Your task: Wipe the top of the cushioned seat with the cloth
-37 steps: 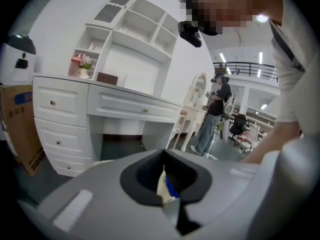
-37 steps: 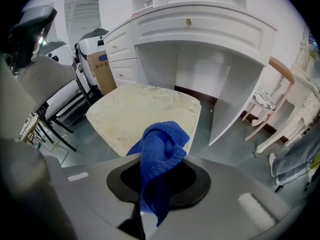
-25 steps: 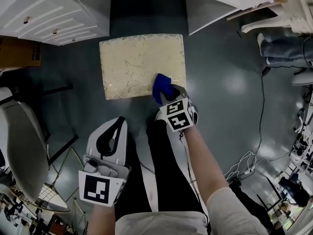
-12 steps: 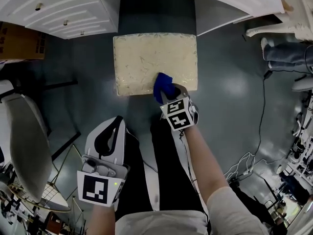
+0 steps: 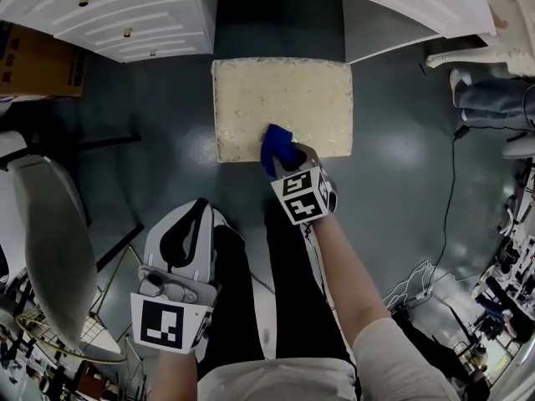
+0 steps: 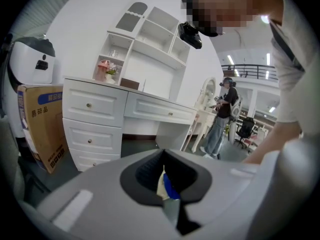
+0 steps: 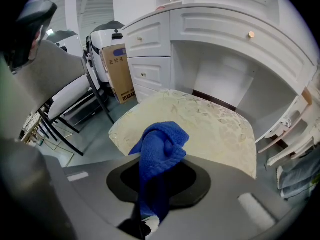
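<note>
The right gripper (image 5: 287, 157) is clamping a bunched blue cloth (image 5: 276, 144). The cloth is resting on the cushioned seat (image 5: 284, 98) at the seat's 6 o'clock edge, a little toward 5. The seat is standing on the floor at 12 o'clock from the person, in front of the white desk (image 5: 109, 15). The left gripper (image 5: 197, 217) is hanging at 7 o'clock, its jaws pressed together on nothing.

To wipe well, I am judging that the cloth should be pressed flat rather than dabbed with its bunched tip. It should then be drawn toward 12 in overlapping lanes, working across from 3 to 9 and keeping the jaws off the fabric.

The cardboard box (image 5: 33, 61) at 10 o'clock is carrying a blue band of characters, too small to read surely. The gripper cubes are showing only black-and-white square markers.
</note>
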The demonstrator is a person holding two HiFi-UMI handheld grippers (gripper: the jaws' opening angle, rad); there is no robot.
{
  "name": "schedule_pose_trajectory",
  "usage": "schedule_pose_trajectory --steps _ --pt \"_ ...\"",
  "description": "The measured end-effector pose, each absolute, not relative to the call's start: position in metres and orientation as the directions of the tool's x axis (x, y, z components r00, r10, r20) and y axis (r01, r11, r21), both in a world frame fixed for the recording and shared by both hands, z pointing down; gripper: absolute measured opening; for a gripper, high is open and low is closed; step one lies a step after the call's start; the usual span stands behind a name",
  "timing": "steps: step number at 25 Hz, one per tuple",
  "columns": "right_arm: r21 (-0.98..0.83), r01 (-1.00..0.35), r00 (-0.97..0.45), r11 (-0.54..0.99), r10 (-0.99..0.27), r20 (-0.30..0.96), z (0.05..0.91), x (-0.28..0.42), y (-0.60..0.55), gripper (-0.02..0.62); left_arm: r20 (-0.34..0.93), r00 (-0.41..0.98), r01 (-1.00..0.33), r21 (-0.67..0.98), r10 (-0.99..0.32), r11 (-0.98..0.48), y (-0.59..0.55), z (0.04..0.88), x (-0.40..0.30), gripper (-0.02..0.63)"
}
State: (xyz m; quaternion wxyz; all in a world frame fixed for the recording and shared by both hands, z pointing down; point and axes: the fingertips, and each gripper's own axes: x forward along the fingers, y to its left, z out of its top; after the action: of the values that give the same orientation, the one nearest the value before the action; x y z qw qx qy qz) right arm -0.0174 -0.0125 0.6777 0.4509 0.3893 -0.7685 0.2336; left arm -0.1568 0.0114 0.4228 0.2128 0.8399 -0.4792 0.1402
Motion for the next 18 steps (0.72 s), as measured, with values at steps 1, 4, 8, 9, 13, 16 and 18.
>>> schedule_pose_trajectory --steps 1,4,8,9,13,16,18 --pt "-0.008 -0.809 -0.29 0.588 -0.388 0.875 0.678 -0.02 -0.013 0.087 0.439 0.5 -0.865 0.222 -0.746 -0.449 0.011 0.423 -0.16 -0.002" --pt "-0.007 -0.804 -0.294 0.594 -0.387 0.874 0.678 -0.031 -0.013 0.087 0.437 0.5 -0.866 0.226 -0.748 -0.446 0.011 0.424 -0.169 -0.002" --pt "-0.006 -0.795 -0.303 0.606 -0.388 0.871 0.677 -0.048 -0.013 0.087 0.438 0.5 -0.866 0.228 -0.748 -0.445 0.013 0.425 -0.178 -0.002" --pt "-0.005 -0.794 -0.304 0.608 -0.389 0.869 0.677 -0.053 -0.013 0.087 0.437 0.499 -0.867 0.226 -0.749 -0.445 0.014 0.425 -0.181 -0.001" --pt "-0.005 -0.789 -0.311 0.615 -0.392 0.866 0.676 -0.07 -0.013 0.087 0.439 0.492 -0.87 0.225 -0.752 -0.439 0.016 0.424 -0.193 -0.002" --pt "-0.005 -0.783 -0.317 0.623 -0.391 0.864 0.676 -0.083 -0.013 0.087 0.439 0.484 -0.875 0.225 -0.757 -0.429 0.017 0.425 -0.203 -0.002" --pt "-0.005 -0.776 -0.321 0.631 -0.389 0.863 0.676 -0.092 -0.012 0.087 0.44 0.475 -0.88 0.223 -0.762 -0.42 0.019 0.425 -0.211 -0.002"
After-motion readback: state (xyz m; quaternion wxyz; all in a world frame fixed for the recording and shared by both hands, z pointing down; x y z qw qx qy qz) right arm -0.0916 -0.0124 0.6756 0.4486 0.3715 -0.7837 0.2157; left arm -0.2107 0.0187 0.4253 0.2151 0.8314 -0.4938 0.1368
